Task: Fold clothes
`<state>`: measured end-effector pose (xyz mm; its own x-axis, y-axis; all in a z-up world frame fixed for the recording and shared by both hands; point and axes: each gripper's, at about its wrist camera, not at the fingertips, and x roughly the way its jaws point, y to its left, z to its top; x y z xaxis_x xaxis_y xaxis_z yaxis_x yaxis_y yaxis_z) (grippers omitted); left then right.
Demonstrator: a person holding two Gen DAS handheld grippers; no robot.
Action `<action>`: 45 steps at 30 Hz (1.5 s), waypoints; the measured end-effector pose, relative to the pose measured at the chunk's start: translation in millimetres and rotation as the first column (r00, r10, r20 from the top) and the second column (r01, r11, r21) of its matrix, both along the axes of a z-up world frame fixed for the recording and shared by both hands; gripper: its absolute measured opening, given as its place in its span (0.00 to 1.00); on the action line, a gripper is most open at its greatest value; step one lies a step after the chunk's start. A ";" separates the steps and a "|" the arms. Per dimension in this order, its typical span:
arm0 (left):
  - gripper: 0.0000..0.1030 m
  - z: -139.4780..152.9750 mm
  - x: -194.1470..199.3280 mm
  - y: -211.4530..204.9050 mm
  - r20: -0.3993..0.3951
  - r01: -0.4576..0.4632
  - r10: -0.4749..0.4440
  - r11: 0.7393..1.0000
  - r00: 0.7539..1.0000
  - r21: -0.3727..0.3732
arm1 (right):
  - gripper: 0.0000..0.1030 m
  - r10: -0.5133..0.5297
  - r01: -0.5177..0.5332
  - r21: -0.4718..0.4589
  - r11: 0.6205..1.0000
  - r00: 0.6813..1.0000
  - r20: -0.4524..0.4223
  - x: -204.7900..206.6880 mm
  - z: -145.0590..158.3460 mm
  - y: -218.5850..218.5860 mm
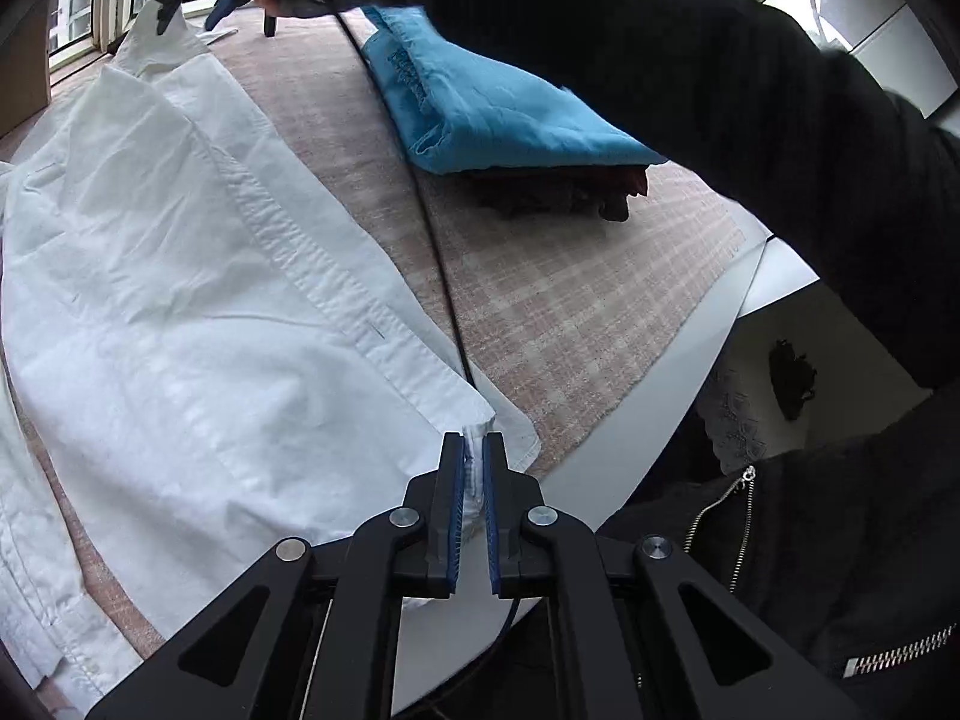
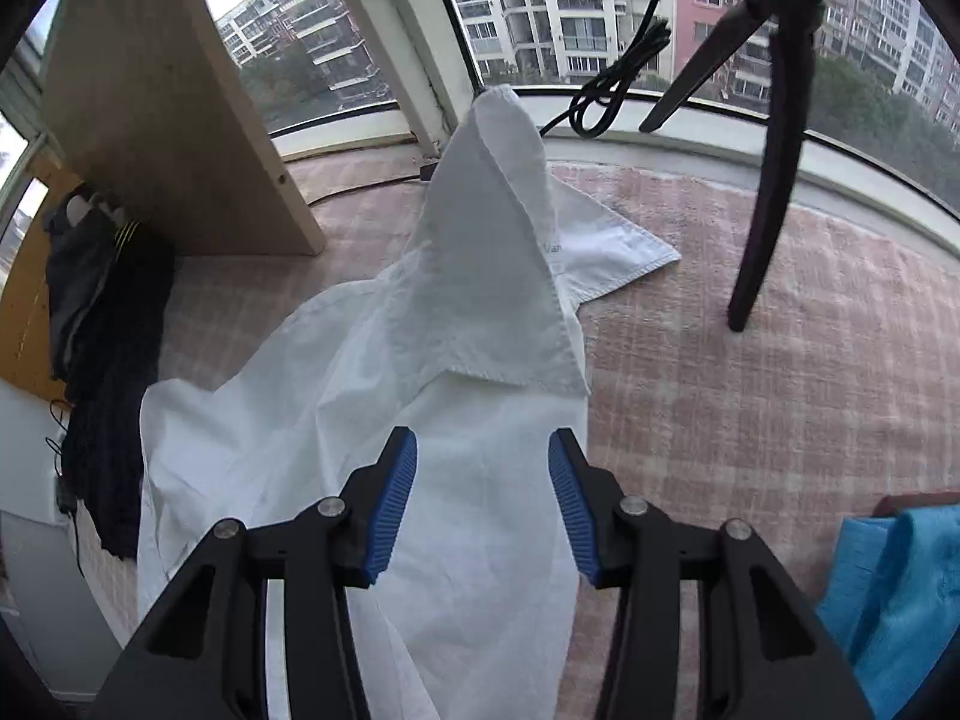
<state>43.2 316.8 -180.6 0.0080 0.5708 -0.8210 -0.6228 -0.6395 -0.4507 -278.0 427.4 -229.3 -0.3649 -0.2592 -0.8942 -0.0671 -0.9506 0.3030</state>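
Now the left fingers (image 1: 474, 468) pinch the white shirt (image 1: 180, 276)'s hem — right fingers (image 2: 483, 468) spread above it.

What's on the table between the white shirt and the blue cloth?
In the left wrist view, only bare pink checked tablecloth and a thin black cable lie between the white shirt and the blue cloth.

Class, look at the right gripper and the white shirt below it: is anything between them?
Nothing visible. The right gripper hangs open directly over the white shirt, with only bare cloth between its fingers. The left gripper already pinches a shirt corner.
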 end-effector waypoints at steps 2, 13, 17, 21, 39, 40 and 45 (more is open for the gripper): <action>0.05 -1.2 -2.8 3.5 0.004 -0.006 0.006 1.000 1.000 -0.007 | 0.44 -0.007 0.010 -0.089 0.996 0.999 0.039 -16.1 -15.3 -1.1; 0.05 -9.7 -10.6 1.1 0.038 -0.017 0.017 1.000 0.999 -0.005 | 0.20 -0.046 0.051 -0.151 0.987 0.998 0.040 -46.6 -41.6 -11.4; 0.05 -11.8 -10.8 3.0 0.041 0.006 -0.006 1.000 0.999 -0.008 | 0.19 -0.063 0.076 -0.173 0.982 0.995 0.080 -36.1 -41.3 -10.6; 0.05 -12.7 -8.4 7.6 0.030 0.037 -0.037 0.999 0.999 -0.015 | 0.19 -0.103 0.127 -0.215 0.968 0.988 0.117 -22.0 -47.3 -10.7; 0.05 -13.5 -5.0 5.5 0.040 0.044 -0.045 0.999 0.998 0.013 | 0.03 -0.165 0.148 -0.116 0.982 0.976 -0.146 -45.8 -18.4 -13.0; 0.06 -12.5 -4.2 6.9 0.039 0.051 -0.052 0.999 0.998 0.019 | 0.03 -0.153 0.141 -0.076 0.987 0.971 -0.185 -45.1 -6.9 -12.1; 0.05 -11.2 -3.7 18.1 0.050 0.078 -0.080 0.995 0.996 0.055 | 0.03 -0.029 0.084 0.172 0.982 0.953 -0.303 -50.8 43.0 -10.0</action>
